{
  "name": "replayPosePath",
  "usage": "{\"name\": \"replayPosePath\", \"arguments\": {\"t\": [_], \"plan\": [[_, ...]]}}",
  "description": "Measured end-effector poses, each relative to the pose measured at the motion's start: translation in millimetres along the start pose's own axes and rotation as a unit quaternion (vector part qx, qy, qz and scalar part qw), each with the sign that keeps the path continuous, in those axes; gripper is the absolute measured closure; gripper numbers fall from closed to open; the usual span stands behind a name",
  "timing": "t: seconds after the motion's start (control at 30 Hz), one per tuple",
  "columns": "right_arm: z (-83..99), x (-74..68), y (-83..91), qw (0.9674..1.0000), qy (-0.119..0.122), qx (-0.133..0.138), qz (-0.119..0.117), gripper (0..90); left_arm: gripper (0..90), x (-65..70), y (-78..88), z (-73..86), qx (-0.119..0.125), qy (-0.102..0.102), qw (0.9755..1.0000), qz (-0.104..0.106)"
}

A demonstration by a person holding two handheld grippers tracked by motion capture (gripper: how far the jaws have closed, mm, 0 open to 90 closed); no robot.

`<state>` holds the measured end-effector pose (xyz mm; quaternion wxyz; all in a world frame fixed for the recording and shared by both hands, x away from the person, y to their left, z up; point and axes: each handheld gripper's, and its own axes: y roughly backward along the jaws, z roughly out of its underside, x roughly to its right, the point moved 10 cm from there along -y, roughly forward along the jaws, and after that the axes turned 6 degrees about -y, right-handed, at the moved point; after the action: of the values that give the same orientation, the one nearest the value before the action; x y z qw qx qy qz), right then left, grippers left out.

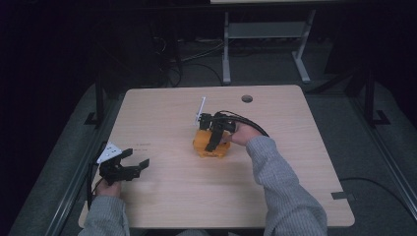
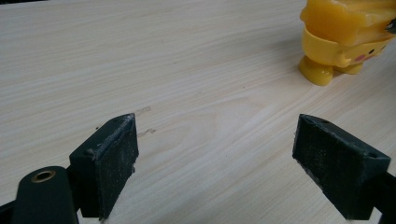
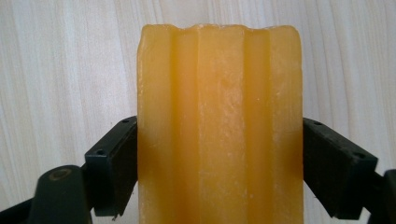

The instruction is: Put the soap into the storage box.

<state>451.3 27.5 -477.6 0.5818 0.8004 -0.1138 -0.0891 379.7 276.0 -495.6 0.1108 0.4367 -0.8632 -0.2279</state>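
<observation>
Jaws on the right gripper (image 1: 215, 140) are clamped on both sides of the yellow toy (image 1: 210, 146), which sits mid-counter (image 1: 162, 113). Left gripper (image 1: 134, 164) jaws gape wide with nothing between them, low over the counter's near left corner, well apart from the toy.

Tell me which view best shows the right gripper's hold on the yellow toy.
The right gripper view: both jaws press the ribbed sides of the yellow toy. The high view shows the right gripper covering it from above; the left gripper view catches its feet and face at the edge.
</observation>
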Motion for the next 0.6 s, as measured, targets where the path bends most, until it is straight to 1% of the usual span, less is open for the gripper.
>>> {"name": "replayPosePath", "arguments": {"t": [0.17,0.6], "plan": [[-0.2,-0.5,1.7,1.0,-0.004,0.006,-0.003,18.1,13.8,0.2,0.0,0.0,0.0,0.0,1.0,0.0],[1.5,0.7,13.5,0.9997,-0.009,0.024,0.004,18.0,13.8,0.6,-0.5,0.3,0.0,0.001,1.0,0.001]]}}
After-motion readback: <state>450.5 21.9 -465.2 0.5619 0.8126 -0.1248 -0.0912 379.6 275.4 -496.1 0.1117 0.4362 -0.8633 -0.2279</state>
